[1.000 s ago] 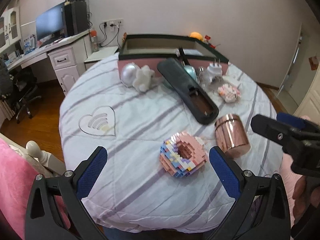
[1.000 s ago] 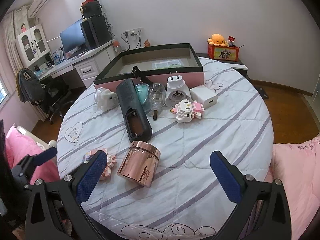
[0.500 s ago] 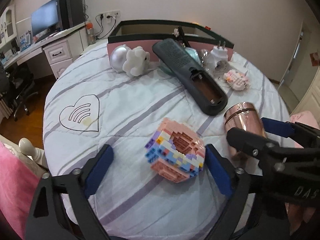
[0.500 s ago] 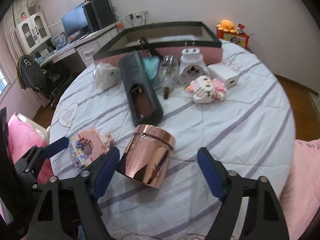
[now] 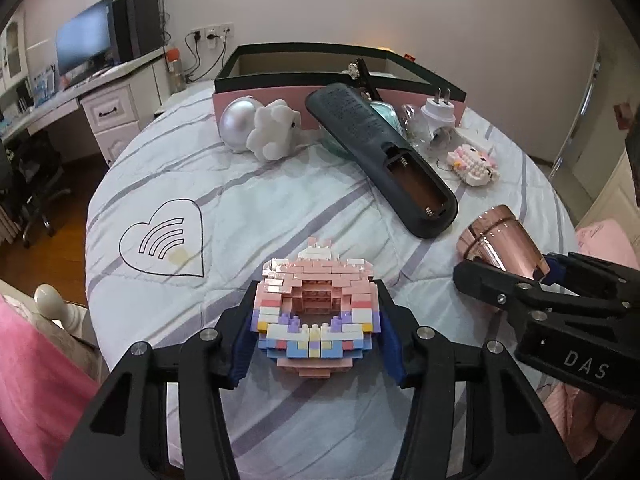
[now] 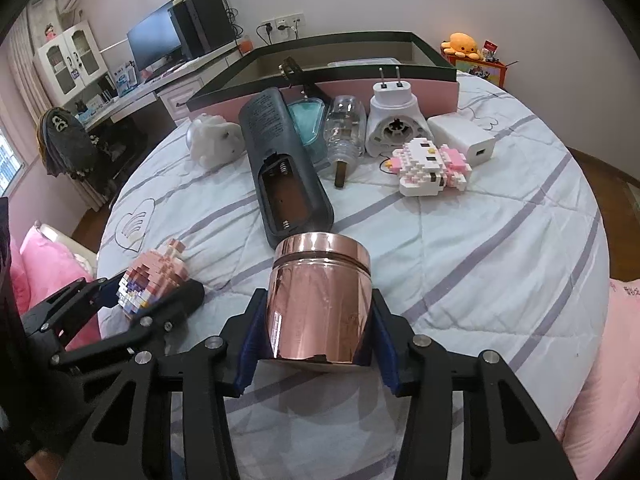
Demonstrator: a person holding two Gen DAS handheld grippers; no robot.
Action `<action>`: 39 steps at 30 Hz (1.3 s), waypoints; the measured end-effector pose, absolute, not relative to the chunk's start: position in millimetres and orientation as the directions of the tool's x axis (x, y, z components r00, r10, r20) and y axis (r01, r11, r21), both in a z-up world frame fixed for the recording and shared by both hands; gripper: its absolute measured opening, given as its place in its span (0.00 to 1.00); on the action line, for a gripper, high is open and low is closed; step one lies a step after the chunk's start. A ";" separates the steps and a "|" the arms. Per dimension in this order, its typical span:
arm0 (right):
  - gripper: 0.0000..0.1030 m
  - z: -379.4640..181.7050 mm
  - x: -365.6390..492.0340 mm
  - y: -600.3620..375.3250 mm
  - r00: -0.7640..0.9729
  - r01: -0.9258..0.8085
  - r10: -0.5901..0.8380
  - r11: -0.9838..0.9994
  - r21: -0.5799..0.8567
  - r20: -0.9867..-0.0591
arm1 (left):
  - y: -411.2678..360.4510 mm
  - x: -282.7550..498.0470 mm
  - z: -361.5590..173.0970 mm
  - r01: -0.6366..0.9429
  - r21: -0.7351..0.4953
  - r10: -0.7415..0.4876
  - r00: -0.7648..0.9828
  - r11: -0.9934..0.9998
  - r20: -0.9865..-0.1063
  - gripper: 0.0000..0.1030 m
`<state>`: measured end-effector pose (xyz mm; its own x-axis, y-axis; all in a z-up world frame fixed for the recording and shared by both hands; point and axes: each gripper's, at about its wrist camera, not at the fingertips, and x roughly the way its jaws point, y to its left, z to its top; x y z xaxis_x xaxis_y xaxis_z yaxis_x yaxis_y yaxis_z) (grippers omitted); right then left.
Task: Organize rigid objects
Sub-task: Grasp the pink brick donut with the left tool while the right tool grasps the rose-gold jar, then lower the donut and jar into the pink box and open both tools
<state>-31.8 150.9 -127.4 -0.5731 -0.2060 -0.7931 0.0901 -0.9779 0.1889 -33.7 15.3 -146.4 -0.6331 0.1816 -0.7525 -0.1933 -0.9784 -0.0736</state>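
My left gripper (image 5: 316, 340) is shut on a pink brick-built donut (image 5: 316, 312) near the front of the round table; the donut also shows in the right wrist view (image 6: 152, 280). My right gripper (image 6: 318, 336) is shut on a rose-gold metal jar (image 6: 320, 300), which also shows in the left wrist view (image 5: 504, 240), to the right of the donut. An open pink box with a dark rim (image 6: 400, 84) stands at the back of the table.
In front of the box lie a dark remote with its battery bay open (image 6: 284, 172), a white plush toy (image 5: 272, 132), a silver ball (image 5: 238, 120), a clear bottle (image 6: 344, 132), a white plug adapter (image 6: 394, 120), a white charger (image 6: 460, 138) and a brick kitten (image 6: 432, 168).
Both grippers moved forward and closed: the left onto the donut, the right onto the rose-gold jar. Both objects now sit between the fingers.
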 end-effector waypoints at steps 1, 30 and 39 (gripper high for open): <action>0.48 -126.7 -31.6 151.8 -0.573 0.091 -0.210 -0.977 0.193 -0.792 | 13.6 -33.4 -145.9 -0.190 -0.084 0.187 -0.632 -0.978 -0.752 0.51; 0.46 -13.6 -187.9 177.3 -0.721 0.148 -0.208 -0.978 0.146 -0.661 | -0.9 -189.8 -22.2 -0.183 -0.124 0.219 -0.735 -0.975 -0.642 0.51; 0.46 -47.6 -316.2 181.8 -0.651 0.128 -0.187 -0.982 0.137 -0.736 | 19.1 -310.4 -41.5 -0.164 -0.113 0.196 -0.704 -0.980 -0.682 0.51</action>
